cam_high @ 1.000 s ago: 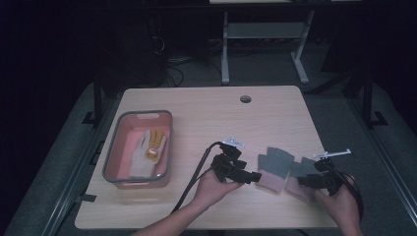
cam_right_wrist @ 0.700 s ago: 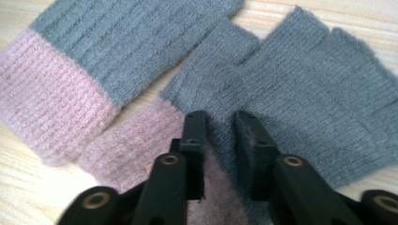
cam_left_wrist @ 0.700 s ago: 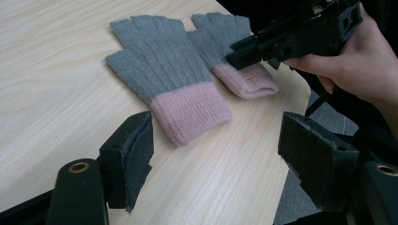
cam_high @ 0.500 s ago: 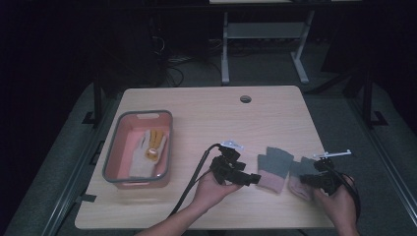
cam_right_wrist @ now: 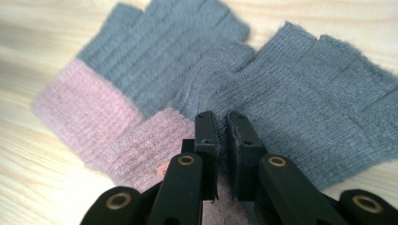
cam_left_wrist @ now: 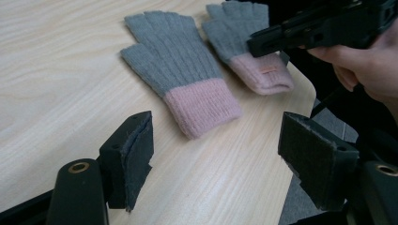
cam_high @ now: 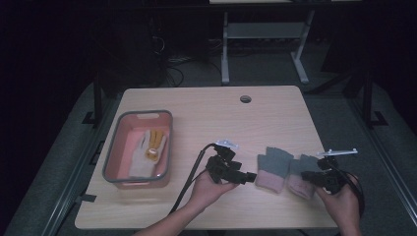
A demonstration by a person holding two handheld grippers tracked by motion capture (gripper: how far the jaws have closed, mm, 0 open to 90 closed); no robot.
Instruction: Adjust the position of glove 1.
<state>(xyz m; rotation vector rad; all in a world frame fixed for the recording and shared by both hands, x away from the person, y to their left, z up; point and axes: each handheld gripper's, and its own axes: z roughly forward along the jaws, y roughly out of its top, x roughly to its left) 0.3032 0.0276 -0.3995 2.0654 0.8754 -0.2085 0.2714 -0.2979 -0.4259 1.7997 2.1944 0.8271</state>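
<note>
Two grey fingerless gloves with pink cuffs lie side by side near the table's front right. In front of the left glove (cam_high: 274, 167) (cam_left_wrist: 173, 70) (cam_right_wrist: 141, 61) my left gripper (cam_high: 251, 177) (cam_left_wrist: 216, 136) hovers open, nothing between its pads. My right gripper (cam_high: 305, 174) (cam_right_wrist: 223, 117) (cam_left_wrist: 256, 44) rests on the right glove (cam_high: 301, 169) (cam_right_wrist: 305, 103) (cam_left_wrist: 244, 28) where grey meets pink. Its jaws have just been closing and now stand nearly together, pinching a fold of that glove's knit.
A grey-rimmed pink bin (cam_high: 113, 147) stands at the left with a white and yellow work glove (cam_high: 147, 147) inside. A round cable hole (cam_high: 245, 99) sits at the table's back. The table's front right corner lies just beyond the gloves.
The right gripper has edged slightly in onto the right glove. The left hand and both gloves keep their places.
</note>
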